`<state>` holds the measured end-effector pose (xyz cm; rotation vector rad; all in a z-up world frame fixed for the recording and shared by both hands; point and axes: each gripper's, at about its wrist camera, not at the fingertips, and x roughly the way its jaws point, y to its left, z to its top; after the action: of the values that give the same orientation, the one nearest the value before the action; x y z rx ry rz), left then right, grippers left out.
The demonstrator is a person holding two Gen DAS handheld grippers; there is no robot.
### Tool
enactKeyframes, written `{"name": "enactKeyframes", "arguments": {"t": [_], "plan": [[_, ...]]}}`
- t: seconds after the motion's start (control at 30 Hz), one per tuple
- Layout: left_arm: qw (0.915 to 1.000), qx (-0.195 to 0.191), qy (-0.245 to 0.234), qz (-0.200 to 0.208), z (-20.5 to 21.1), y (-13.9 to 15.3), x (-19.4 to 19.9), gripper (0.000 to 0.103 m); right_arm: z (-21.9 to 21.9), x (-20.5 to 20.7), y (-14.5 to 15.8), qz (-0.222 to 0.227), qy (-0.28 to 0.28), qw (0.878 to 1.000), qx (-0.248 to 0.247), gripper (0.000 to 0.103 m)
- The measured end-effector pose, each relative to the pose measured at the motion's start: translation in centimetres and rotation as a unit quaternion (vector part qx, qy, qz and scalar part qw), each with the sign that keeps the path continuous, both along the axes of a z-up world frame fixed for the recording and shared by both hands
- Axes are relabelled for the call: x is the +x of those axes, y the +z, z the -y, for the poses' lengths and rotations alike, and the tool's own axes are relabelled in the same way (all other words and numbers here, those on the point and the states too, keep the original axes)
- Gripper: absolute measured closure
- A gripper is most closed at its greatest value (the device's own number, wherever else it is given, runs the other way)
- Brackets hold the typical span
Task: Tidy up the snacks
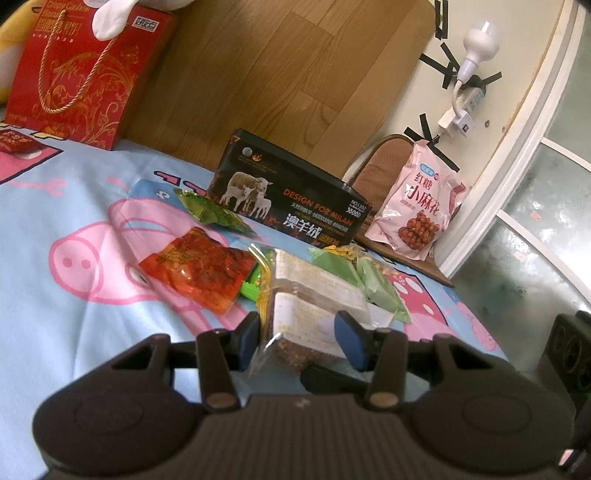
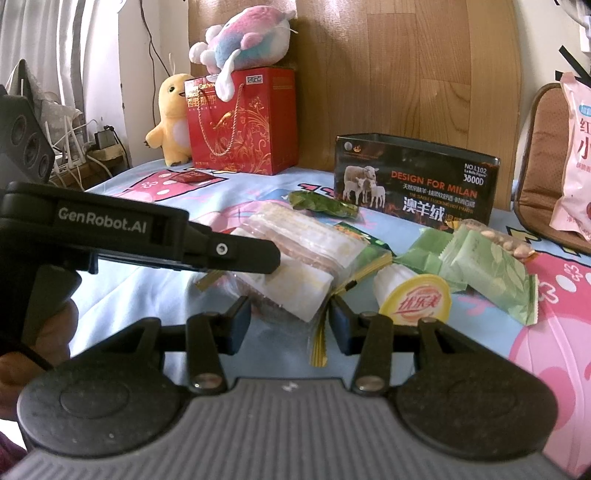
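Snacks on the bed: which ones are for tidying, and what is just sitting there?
For the job:
clear snack pack, with the left gripper around one end and the right gripper around the other
red packet
green packets
jelly cup
tin

Just lying about:
plush toys
red gift bag
lamp

The bed is covered in matt printed cloth. A glossy dark metal tin is seen near the headboard edge, backed by smooth, grained wood headboard. The snack packets are wrapped in shiny crinkled plastic film, some of it clear. The red gift bag is of glossy printed card with a twisted cord handle. The plush toys are of soft fuzzy fabric.
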<state>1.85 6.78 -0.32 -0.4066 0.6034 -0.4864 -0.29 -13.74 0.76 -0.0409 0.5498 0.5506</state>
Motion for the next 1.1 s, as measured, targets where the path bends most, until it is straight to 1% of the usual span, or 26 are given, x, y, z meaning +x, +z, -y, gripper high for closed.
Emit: {"name": "enactKeyframes", "arguments": {"t": [0.3, 0.43, 0.53, 0.67, 0.8, 0.87, 1.1], "plan": [[1.0000, 0.006, -0.001, 0.006, 0.3, 0.2, -0.2, 0.058, 0.0, -0.1, 0.0, 0.005, -0.002, 1.000, -0.001, 0.054], [0.9999, 0.004, -0.001, 0.011, 0.4, 0.5, -0.4, 0.058, 0.1, -0.4, 0.1, 0.016, -0.007, 1.000, 0.000, 0.054], [0.9998, 0.011, -0.002, 0.015, 0.7, 0.9, -0.5, 0.058, 0.2, -0.6, 0.2, 0.023, -0.011, 1.000, 0.003, 0.054], [0.9997, 0.011, -0.010, 0.018, 1.1, 1.7, 0.1, 0.058, 0.6, -0.5, 0.5, 0.025, -0.021, 0.999, 0.013, 0.054], [0.9990, 0.014, -0.018, 0.038, 1.7, 2.9, 0.5, 0.058, 1.2, -0.3, 1.5, 0.036, -0.034, 0.998, 0.026, 0.054], [0.9986, 0.018, -0.021, 0.045, 2.1, 3.2, 0.8, 0.058, 1.4, -0.2, 1.8, 0.044, -0.038, 0.998, 0.025, 0.054], [0.9983, 0.015, -0.030, 0.047, 2.9, 3.9, 2.2, 0.058, 2.1, 0.7, 2.2, 0.050, -0.051, 0.997, 0.022, 0.054]]}}
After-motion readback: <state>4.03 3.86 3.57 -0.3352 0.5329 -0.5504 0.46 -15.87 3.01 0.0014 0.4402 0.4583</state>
